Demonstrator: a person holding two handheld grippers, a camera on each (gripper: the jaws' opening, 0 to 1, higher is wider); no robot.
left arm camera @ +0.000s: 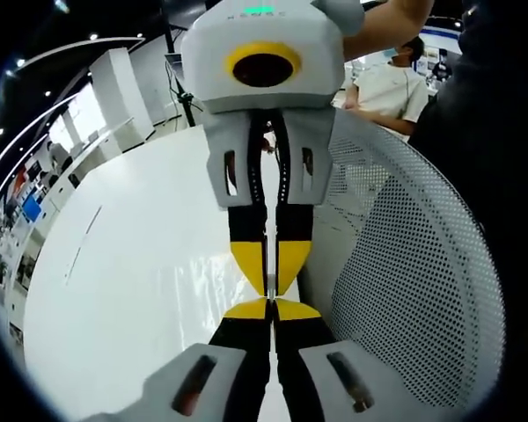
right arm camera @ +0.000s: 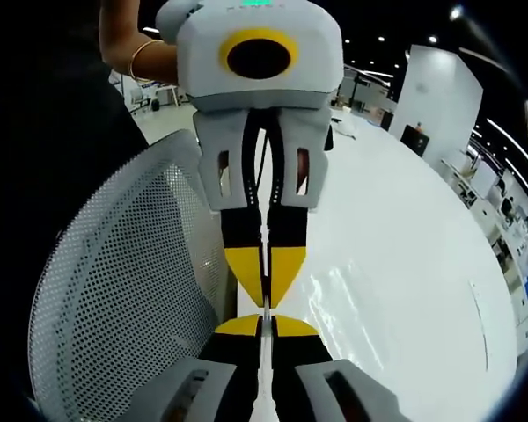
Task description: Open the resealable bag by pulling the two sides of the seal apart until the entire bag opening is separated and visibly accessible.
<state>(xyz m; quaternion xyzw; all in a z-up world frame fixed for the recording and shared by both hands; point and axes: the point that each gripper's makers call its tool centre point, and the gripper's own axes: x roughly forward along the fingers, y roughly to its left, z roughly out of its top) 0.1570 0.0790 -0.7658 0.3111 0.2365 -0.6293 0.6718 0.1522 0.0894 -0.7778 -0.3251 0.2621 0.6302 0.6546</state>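
Left gripper [left arm camera: 270, 305] and right gripper [right arm camera: 266, 310] are meeting tip to tip, each pressed together on the clear resealable bag [left arm camera: 172, 272] edge, seemingly to part its seal; perforated basket [left arm camera: 405, 290] is sitting at 3 o'clock

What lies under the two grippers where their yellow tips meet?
Under the left gripper and right gripper lies a clear bag on the white table, beside a mesh basket. The jaws cover the seal itself.

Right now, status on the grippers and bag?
Both shut: left gripper, right gripper, tip to tip on clear bag. Seal not visibly parted. White mesh basket alongside.
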